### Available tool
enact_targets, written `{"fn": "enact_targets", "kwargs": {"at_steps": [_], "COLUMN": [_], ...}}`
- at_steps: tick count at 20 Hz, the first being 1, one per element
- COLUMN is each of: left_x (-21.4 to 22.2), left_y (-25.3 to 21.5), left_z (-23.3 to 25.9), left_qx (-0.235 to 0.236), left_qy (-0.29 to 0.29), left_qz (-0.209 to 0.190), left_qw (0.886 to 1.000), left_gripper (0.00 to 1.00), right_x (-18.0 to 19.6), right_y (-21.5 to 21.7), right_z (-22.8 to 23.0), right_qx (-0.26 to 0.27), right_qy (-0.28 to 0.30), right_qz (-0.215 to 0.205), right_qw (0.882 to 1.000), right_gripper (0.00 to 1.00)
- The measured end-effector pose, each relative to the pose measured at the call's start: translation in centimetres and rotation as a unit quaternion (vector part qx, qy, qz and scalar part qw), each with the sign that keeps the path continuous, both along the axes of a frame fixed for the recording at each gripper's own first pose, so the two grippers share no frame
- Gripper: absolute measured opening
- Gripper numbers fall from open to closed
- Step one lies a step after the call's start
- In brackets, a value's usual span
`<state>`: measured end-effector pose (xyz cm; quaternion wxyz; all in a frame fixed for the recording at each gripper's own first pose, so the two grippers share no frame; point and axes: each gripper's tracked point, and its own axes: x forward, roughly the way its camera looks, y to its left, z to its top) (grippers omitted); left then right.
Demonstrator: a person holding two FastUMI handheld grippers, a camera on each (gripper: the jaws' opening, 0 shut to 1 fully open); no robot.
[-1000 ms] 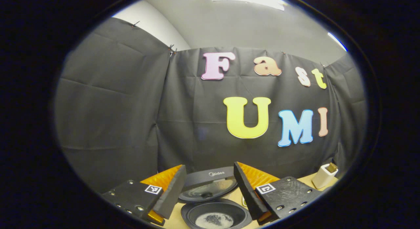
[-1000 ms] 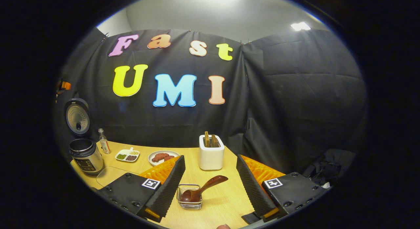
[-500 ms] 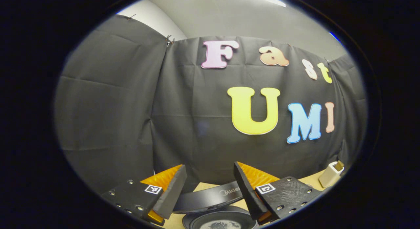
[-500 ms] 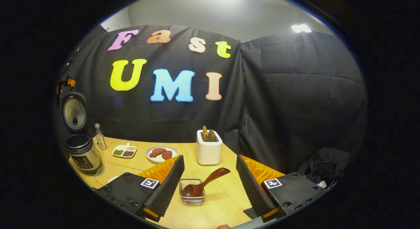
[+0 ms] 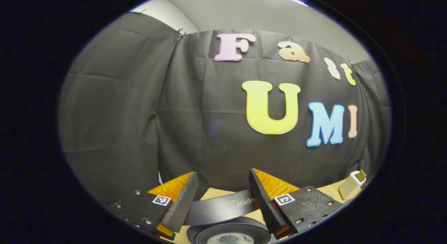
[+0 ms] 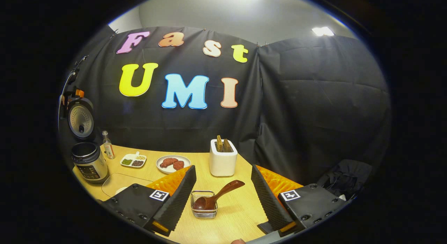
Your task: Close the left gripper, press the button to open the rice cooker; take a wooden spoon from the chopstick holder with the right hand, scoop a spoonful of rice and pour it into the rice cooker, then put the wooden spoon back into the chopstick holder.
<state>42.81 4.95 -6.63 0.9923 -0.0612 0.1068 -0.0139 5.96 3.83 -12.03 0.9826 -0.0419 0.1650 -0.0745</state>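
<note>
The right gripper (image 6: pixel 221 188) is wide open and empty, with the spoon (image 6: pixel 217 196) between its fingers, bowl down in the holder (image 6: pixel 204 205). It should close on the handle tilting to 2 o'clock, then lift clear. At 10 o'clock the cooker (image 6: pixel 86 160) stands open. The left gripper (image 5: pixel 221 193), also wide open and empty, hangs above the pot.

The rice cooker lid (image 5: pixel 223 209) seemingly reads "Midea", partly hidden.

The left gripper (image 5: pixel 223 198) hangs with its fingers apart above the rice cooker (image 5: pixel 228 233), whose lid (image 5: pixel 218 210) stands raised. Something white, perhaps a toaster (image 5: pixel 351 186), sits on the table (image 5: pixel 213 193).
</note>
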Motion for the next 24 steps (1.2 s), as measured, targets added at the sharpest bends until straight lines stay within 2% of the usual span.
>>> {"fn": "enact_targets", "kwargs": {"at_steps": [1, 2, 12, 15, 17, 18, 21, 23, 24], "left_x": [0.0, -0.3, -6.2, -7.7, -8.7, -9.2, -10.5, -11.4, -11.8], "left_y": [-0.1, -0.3, -2.7, -3.3, -3.7, -3.9, -4.5, -5.0, -5.1], "left_z": [-0.3, -0.2, -2.2, -3.1, -3.9, -4.2, -5.3, -6.1, -6.6], "left_qx": [0.001, 0.003, -0.002, 0.001, -0.001, -0.001, 0.002, 0.004, 0.005], "left_qy": [0.001, 0.002, 0.030, 0.037, 0.045, 0.048, 0.057, 0.061, 0.064], "left_qz": [-0.002, -0.004, -0.017, -0.021, -0.023, -0.023, -0.020, -0.019, -0.019], "left_qw": [1.000, 1.000, 0.999, 0.999, 0.999, 0.999, 0.998, 0.998, 0.998], "left_gripper": [0.93, 0.90, 0.92, 0.94, 0.91, 0.94, 0.94, 0.91, 0.94], "right_x": [-0.1, 0.0, 0.2, 0.1, 0.1, 0.0, -0.2, -0.3, -0.4], "right_y": [-0.1, -0.1, -1.3, -1.8, -2.2, -2.5, -3.3, -3.7, -4.1], "right_z": [-0.1, -0.2, -0.5, -0.7, -0.8, -0.8, -0.7, -0.8, -0.8], "right_qx": [0.001, 0.003, 0.023, 0.029, 0.029, 0.029, 0.032, 0.032, 0.031], "right_qy": [0.000, 0.001, -0.002, 0.001, 0.002, 0.002, 0.001, 0.003, 0.003], "right_qz": [0.002, 0.005, 0.033, 0.041, 0.047, 0.049, 0.054, 0.058, 0.059], "right_qw": [1.000, 1.000, 0.999, 0.999, 0.998, 0.998, 0.998, 0.998, 0.998], "right_gripper": [0.97, 0.97, 1.00, 0.97, 1.00, 0.97, 1.00, 1.00, 1.00]}}
